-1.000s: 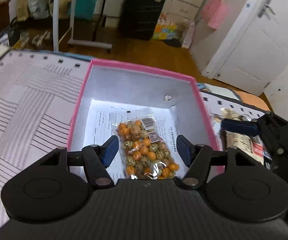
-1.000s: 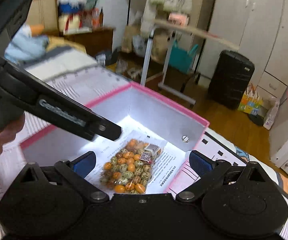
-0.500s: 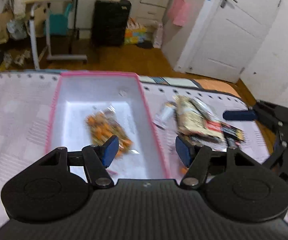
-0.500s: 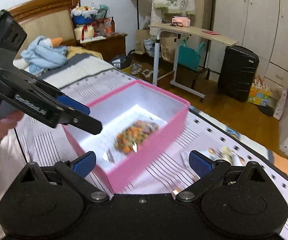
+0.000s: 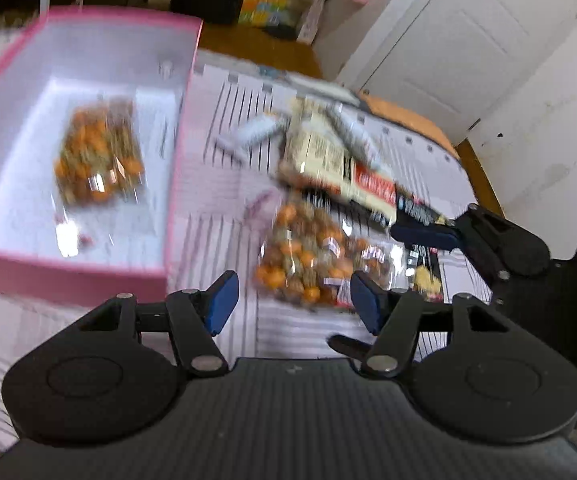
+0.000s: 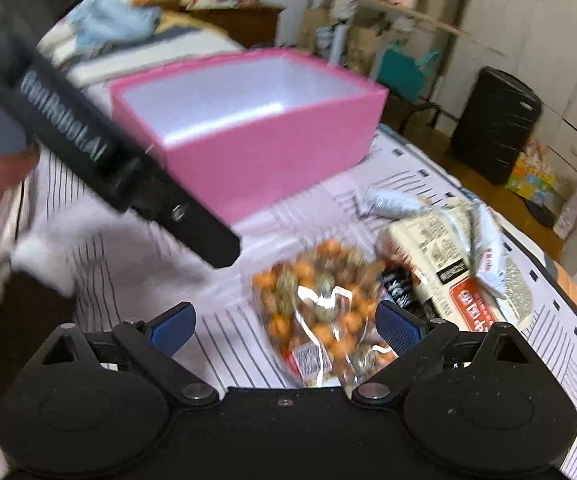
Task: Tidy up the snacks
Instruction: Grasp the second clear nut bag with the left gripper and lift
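A pink box [image 5: 172,184] stands on the striped cloth; it also shows in the right wrist view [image 6: 272,148]. Inside it lies a clear bag of orange and green candies [image 5: 98,156]. A second such bag [image 5: 312,260] lies on the cloth right of the box, also in the right wrist view [image 6: 320,312]. Beyond it lie a beige and red packet [image 5: 336,164] and silver packets [image 5: 252,136]. My left gripper [image 5: 294,302] is open and empty just short of the second bag. My right gripper [image 6: 286,326] is open, jaws either side of that bag's near end.
The cloth-covered table ends at a rounded orange edge [image 5: 416,116] on the right. A black suitcase [image 6: 492,124], a white door [image 5: 460,44] and a side table [image 6: 408,64] stand beyond. A bed with clothes [image 6: 112,20] is at the left.
Both grippers have swung right, away from the box and down toward the loose snacks. The second candy bag now sits between the right gripper's jaws. Both stay open.
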Motion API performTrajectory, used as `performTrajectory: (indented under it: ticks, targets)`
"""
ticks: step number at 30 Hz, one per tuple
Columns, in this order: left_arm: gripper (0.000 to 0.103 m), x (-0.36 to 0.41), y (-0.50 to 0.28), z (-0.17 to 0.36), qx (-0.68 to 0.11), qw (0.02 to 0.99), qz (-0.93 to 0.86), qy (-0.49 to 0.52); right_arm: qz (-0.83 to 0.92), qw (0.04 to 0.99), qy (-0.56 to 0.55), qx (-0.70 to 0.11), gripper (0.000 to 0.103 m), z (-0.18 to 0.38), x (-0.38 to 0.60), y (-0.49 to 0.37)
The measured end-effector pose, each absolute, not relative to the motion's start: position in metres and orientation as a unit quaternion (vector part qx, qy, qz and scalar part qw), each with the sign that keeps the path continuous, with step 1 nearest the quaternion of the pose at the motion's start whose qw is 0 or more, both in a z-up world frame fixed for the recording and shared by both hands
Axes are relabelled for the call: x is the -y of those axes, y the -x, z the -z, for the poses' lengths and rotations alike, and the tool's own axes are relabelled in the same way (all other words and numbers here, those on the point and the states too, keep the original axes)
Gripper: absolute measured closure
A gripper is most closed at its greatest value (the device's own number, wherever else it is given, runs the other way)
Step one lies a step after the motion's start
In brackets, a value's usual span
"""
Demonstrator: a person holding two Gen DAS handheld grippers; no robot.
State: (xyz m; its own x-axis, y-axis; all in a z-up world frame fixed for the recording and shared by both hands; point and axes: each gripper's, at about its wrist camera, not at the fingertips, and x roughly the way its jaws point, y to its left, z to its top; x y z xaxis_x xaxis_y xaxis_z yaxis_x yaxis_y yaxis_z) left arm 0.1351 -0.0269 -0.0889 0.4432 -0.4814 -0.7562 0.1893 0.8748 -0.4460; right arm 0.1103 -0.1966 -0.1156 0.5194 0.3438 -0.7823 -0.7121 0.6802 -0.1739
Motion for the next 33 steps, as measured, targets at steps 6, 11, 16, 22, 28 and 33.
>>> performTrajectory:
  ticks: [6,11,16,22,28,33]
  targets:
    - [0.044,0.042,-0.132,0.121,-0.479,0.84,0.19,0.173,-0.281,0.829,0.29,-0.387,0.005,0.151,0.202,-0.132]
    - [0.044,0.05,-0.133,0.145,-0.478,0.839,0.172,0.197,-0.266,0.846,0.295,-0.355,0.0,0.168,0.204,-0.133]
    - [0.044,0.056,-0.139,0.17,-0.486,0.826,0.174,0.224,-0.29,0.837,0.269,-0.378,0.0,0.17,0.212,-0.146]
    - [0.045,0.057,-0.133,0.185,-0.467,0.829,0.175,0.254,-0.279,0.84,0.213,-0.415,0.0,0.171,0.22,-0.16]
    - [0.056,0.054,-0.138,0.184,-0.467,0.821,0.191,0.268,-0.222,0.858,0.193,-0.42,0.0,0.172,0.208,-0.145]
    - [0.064,0.051,-0.141,0.184,-0.472,0.814,0.202,0.271,-0.236,0.854,0.158,-0.436,0.0,0.165,0.206,-0.138]
